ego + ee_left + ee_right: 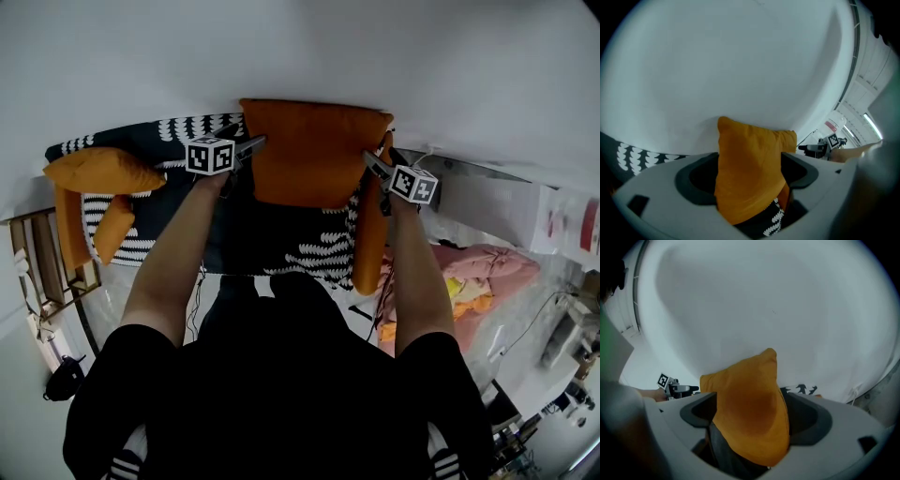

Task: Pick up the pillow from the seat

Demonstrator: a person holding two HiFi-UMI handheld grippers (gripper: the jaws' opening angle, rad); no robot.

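Observation:
An orange pillow [314,155] stands upright against the white wall, above the black-and-white patterned seat cover [319,253]. My left gripper [246,145] is at the pillow's left edge and my right gripper [375,167] at its right edge. In the left gripper view the pillow [750,173] fills the gap between the jaws of the left gripper [749,180], and the right gripper [820,147] shows beyond it. In the right gripper view the pillow [752,413] likewise sits between the wide-set jaws of the right gripper [752,425]. Both pairs of jaws stand open around the cloth.
Two more orange cushions [103,171] lie at the seat's left end and a long one [370,234] leans at its right. A wooden shelf [37,262] is at far left. Pink cloth [487,267] and clutter lie at right.

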